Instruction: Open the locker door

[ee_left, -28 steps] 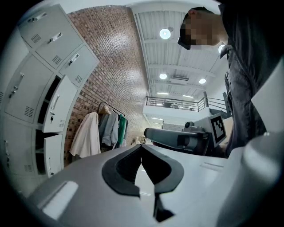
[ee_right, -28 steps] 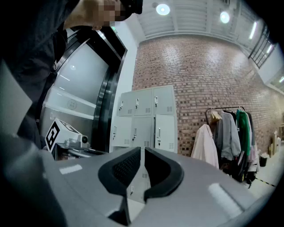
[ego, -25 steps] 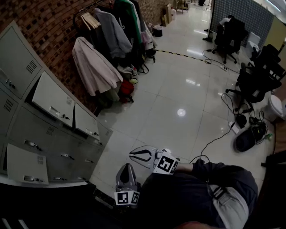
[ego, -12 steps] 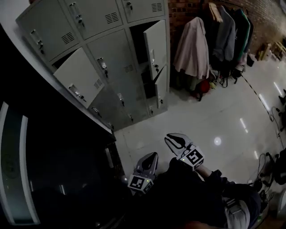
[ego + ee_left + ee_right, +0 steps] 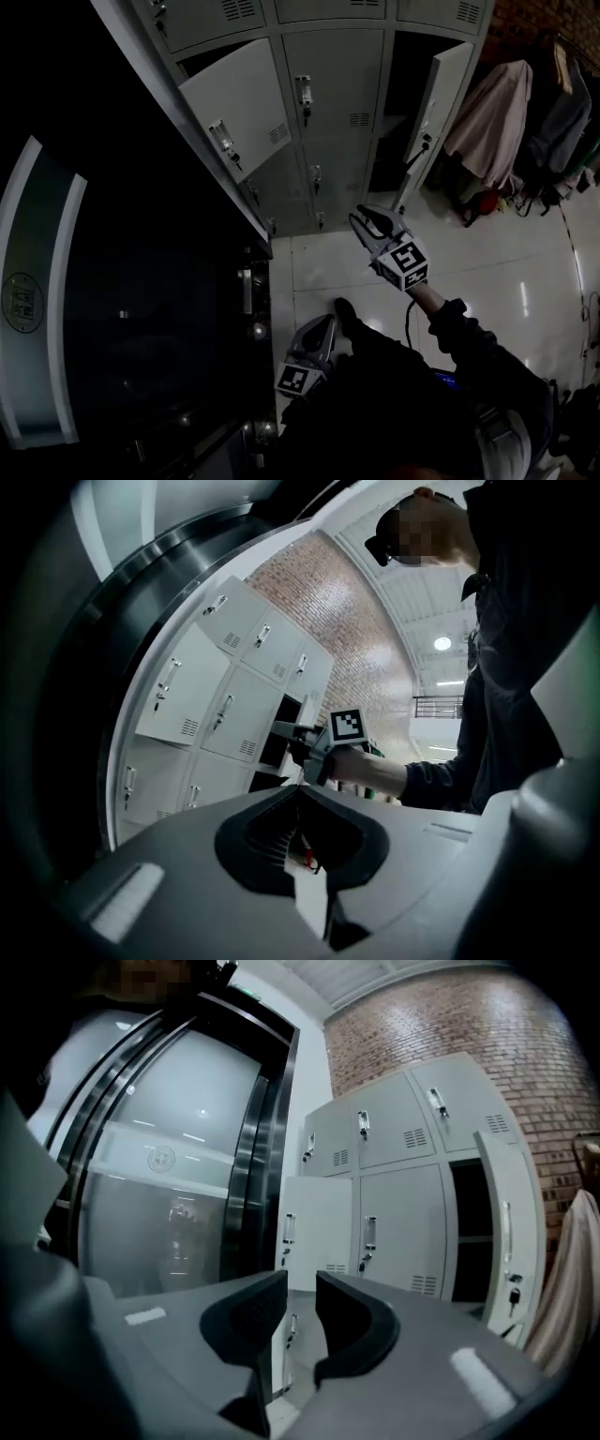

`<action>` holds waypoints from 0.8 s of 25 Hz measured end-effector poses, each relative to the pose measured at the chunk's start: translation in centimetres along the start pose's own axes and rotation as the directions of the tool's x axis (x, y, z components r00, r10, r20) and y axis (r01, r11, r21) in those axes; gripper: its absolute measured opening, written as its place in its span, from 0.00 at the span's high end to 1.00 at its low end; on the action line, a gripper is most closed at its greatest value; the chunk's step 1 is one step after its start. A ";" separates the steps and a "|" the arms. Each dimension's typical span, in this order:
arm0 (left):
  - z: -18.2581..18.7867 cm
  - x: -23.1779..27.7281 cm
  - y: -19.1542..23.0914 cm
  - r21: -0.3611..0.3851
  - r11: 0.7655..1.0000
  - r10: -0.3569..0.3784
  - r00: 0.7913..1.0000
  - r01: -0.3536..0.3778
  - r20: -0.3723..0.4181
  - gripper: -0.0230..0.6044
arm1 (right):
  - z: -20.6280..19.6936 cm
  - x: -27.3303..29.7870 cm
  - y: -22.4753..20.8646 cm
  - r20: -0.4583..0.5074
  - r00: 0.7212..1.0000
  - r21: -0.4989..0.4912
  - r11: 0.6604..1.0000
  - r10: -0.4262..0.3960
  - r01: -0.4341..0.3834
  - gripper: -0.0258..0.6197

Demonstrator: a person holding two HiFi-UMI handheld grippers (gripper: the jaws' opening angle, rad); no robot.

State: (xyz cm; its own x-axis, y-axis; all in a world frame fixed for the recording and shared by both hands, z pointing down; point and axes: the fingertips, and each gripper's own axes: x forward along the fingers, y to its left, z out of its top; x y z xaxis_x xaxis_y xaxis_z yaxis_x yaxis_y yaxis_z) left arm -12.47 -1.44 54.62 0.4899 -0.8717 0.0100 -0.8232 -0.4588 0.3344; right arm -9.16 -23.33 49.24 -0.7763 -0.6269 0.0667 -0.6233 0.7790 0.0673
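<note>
A bank of grey lockers (image 5: 337,141) fills the top of the head view. One door (image 5: 234,108) at the left hangs open, and so does another (image 5: 436,94) at the right. Between them the middle door (image 5: 305,94) is closed, its handle showing. My right gripper (image 5: 363,218) is raised towards the lockers, still short of them. Its jaws are opening with nothing between them (image 5: 300,1312), and they point at the closed door (image 5: 398,1208). My left gripper (image 5: 322,326) hangs low by my body, shut and empty (image 5: 300,789). From it I see the right gripper (image 5: 309,747).
A dark curved glass door (image 5: 122,309) stands directly left of the lockers. Coats (image 5: 506,112) hang against the brick wall to the right of the lockers. Glossy white floor tiles (image 5: 506,272) stretch out in front of the lockers.
The head view has swung from the floor and coats round to face the lockers. My right gripper has risen towards them and its jaws have parted. The left gripper stays low.
</note>
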 end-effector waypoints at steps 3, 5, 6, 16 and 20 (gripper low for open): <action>1.2 1.9 3.9 -0.005 0.997 0.079 0.997 -0.079 0.006 0.95 | 0.8 8.1 -4.4 0.007 1.000 -0.038 0.999 0.004 -0.003 0.83; 2.5 3.5 6.0 0.001 0.993 0.118 0.993 -0.118 0.009 0.95 | 1.7 13.4 -7.8 0.016 1.000 -0.045 0.999 -0.004 0.005 0.83; 3.3 4.2 7.1 0.008 0.991 0.137 0.991 -0.137 0.010 0.95 | 2.3 16.0 -9.4 0.025 1.000 -0.048 0.999 -0.008 0.009 0.83; 5.9 8.4 14.6 -0.012 0.945 0.328 0.944 -0.328 -0.025 0.95 | 5.7 33.6 -18.9 0.129 0.985 -0.043 0.992 -0.115 0.121 0.81; 6.0 9.0 15.7 -0.007 0.943 0.331 0.943 -0.332 -0.029 0.95 | 5.7 33.8 -19.3 0.176 0.969 -0.039 0.982 -0.175 0.185 0.86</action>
State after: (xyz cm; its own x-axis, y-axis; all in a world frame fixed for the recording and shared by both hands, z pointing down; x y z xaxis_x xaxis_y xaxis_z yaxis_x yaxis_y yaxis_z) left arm -22.76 -17.53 54.28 0.1975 -0.9692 0.1474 -0.9370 -0.1425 0.3189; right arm -23.88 -59.49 44.49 -0.6594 -0.7418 -0.1220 -0.7518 0.6490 0.1169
